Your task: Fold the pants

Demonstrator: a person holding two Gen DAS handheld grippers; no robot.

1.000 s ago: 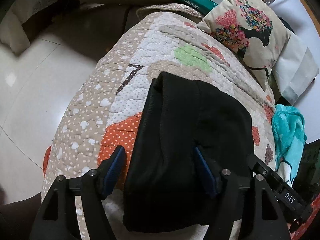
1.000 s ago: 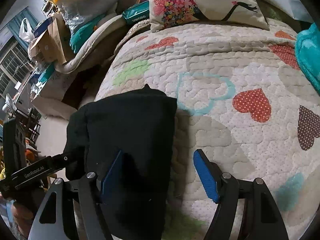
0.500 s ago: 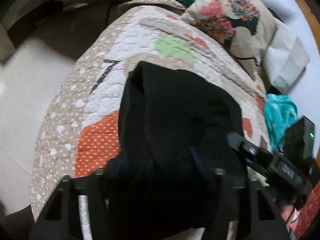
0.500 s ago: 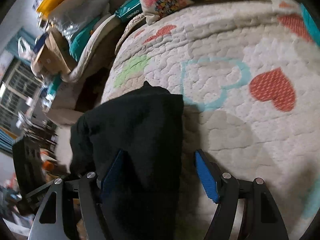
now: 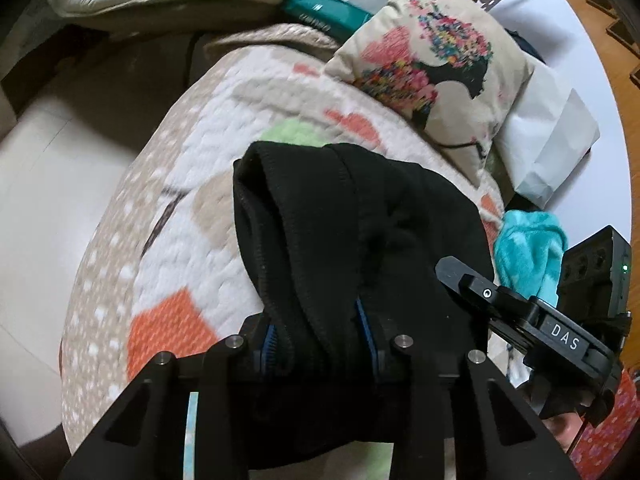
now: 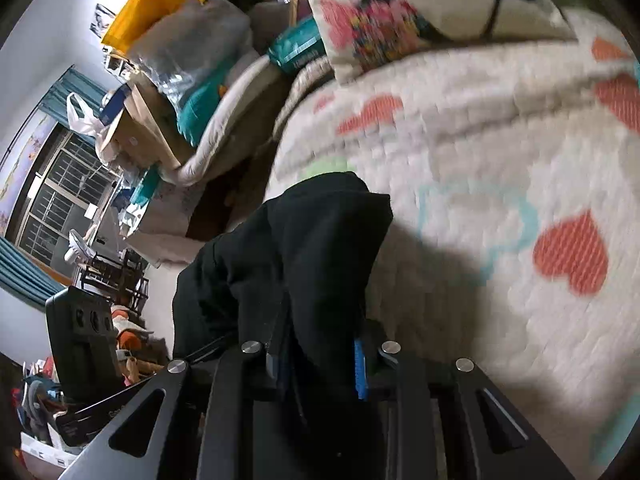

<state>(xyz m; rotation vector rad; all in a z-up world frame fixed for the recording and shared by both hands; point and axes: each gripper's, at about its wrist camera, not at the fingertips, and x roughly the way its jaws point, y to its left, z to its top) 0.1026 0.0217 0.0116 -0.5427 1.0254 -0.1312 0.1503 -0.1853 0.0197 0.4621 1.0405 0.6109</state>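
While bunched thick, black pants (image 5: 352, 240) between both clamped grippers, left gripper (image 5: 320, 336) and right gripper (image 6: 316, 360).

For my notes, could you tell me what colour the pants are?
Plain black pants, clearest in the left wrist view.

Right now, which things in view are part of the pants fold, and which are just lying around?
In the job:
- black knit pants
- left gripper, shut on them
- right gripper, shut on them

Lying about:
- heart-patterned quilt
- floral cushion
- crumpled teal towel
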